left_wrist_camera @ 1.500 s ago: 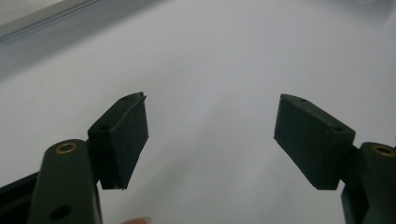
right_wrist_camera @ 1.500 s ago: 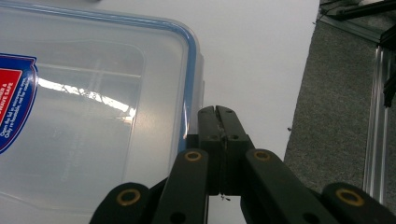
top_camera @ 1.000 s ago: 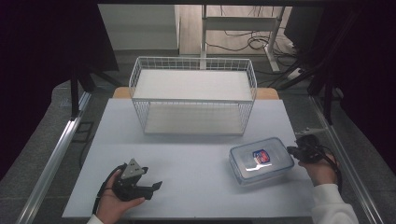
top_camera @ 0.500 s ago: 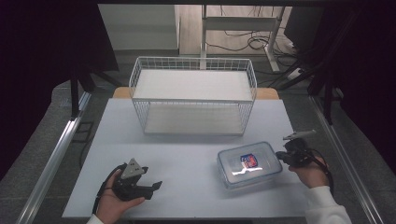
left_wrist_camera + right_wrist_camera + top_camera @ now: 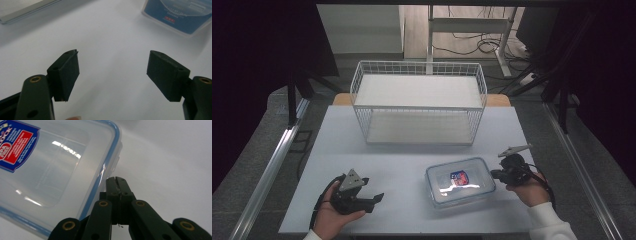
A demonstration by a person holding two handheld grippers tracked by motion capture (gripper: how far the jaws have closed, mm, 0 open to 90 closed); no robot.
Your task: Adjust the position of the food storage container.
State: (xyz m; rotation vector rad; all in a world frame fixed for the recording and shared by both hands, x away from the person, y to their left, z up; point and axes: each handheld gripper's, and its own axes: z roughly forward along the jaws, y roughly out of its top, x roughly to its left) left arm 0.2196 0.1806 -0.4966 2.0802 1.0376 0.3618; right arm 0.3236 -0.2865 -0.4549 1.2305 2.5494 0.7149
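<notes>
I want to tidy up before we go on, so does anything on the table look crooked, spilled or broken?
Only the clear lidded container stands out: it lies askew, its edges at an angle to the table's front edge and to the wire basket, which sits square. The shut right gripper is at its right end. Nothing looks spilled or damaged.

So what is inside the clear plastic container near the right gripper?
Through the clear lid of the container no contents show; the label and glare cover part of the inside.

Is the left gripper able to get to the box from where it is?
Probably yes. Bare table lies between the open left gripper and the box; nothing blocks the way. The shut right gripper sits at the box's far side.
</notes>
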